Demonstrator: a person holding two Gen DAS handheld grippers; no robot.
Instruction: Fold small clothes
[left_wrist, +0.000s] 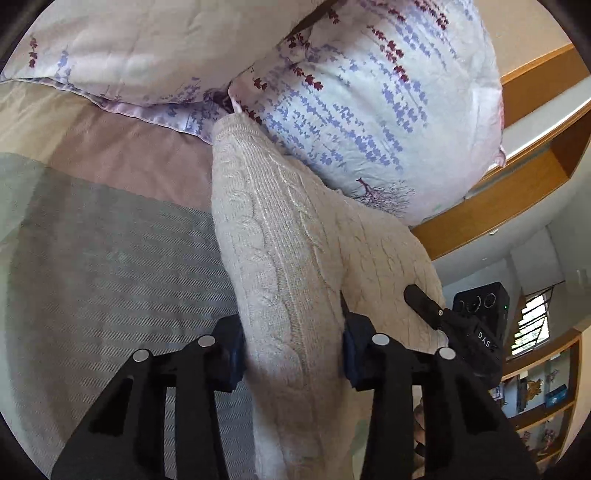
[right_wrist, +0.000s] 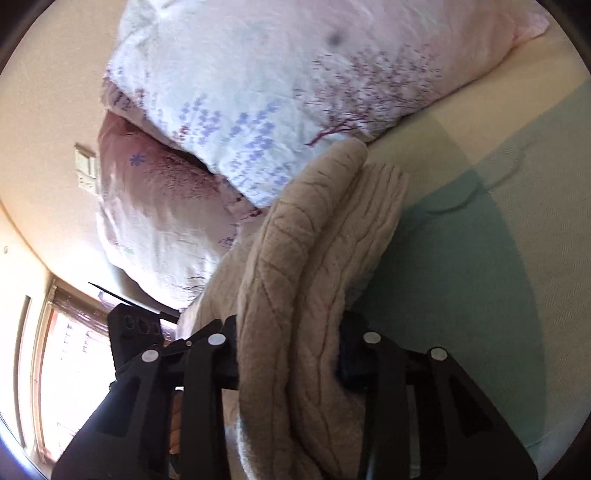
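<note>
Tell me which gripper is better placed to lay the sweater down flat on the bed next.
Probably the right gripper: though both are shut on the cream knit sweater, open green bedspread lies beside it. The left gripper faces the floral pillows, which the sweater's end touches.

A cream cable-knit sweater (left_wrist: 280, 236) is hanging bunched between the fingers of the left claw (left_wrist: 291, 350), running forward from it in a thick fold whose far end is touching a floral pillow (left_wrist: 369, 92). In the right view, the sweater (right_wrist: 314, 258) is sitting doubled between the fingers of the right claw (right_wrist: 288, 354), layers stacked.
</note>
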